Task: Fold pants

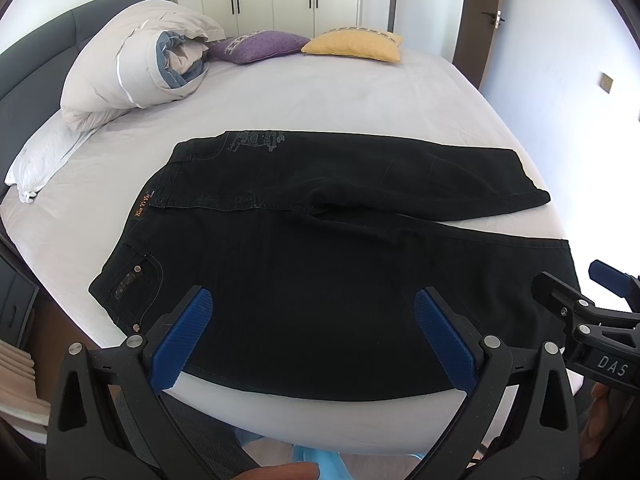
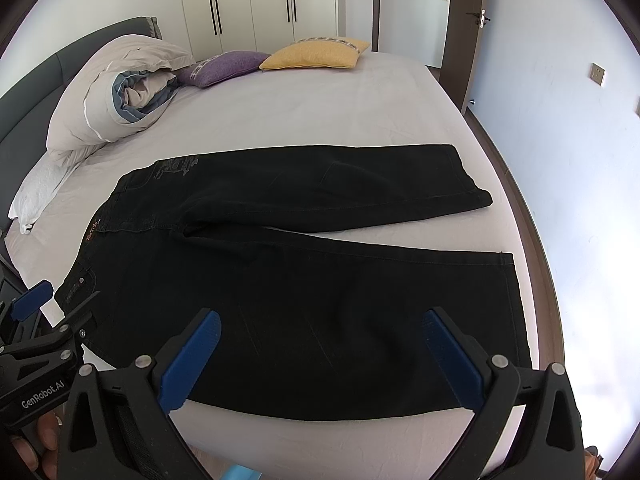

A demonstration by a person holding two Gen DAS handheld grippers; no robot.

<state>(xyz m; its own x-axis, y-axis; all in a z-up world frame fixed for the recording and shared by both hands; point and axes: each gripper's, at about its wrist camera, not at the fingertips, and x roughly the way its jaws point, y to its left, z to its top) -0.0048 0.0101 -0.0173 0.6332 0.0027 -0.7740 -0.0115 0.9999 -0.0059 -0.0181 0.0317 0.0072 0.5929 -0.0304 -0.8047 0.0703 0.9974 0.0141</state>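
Note:
Black jeans (image 1: pixel 320 264) lie spread flat on the bed, waistband to the left, two legs stretching right; they also show in the right wrist view (image 2: pixel 300 280). The far leg angles away from the near leg. My left gripper (image 1: pixel 312 316) is open, its blue pads above the near edge of the jeans by the hip pocket. My right gripper (image 2: pixel 320 336) is open above the near leg, empty. The right gripper shows at the right edge of the left wrist view (image 1: pixel 592 304), and the left gripper shows at the left edge of the right wrist view (image 2: pixel 36 320).
The bed (image 1: pixel 320 92) has a pale sheet. A rolled duvet (image 1: pixel 136 64) lies at the back left with a white pillow (image 1: pixel 40 156). A purple cushion (image 1: pixel 256 46) and a yellow cushion (image 1: pixel 356 44) lie at the far side. A dark headboard (image 1: pixel 32 56) runs along the left.

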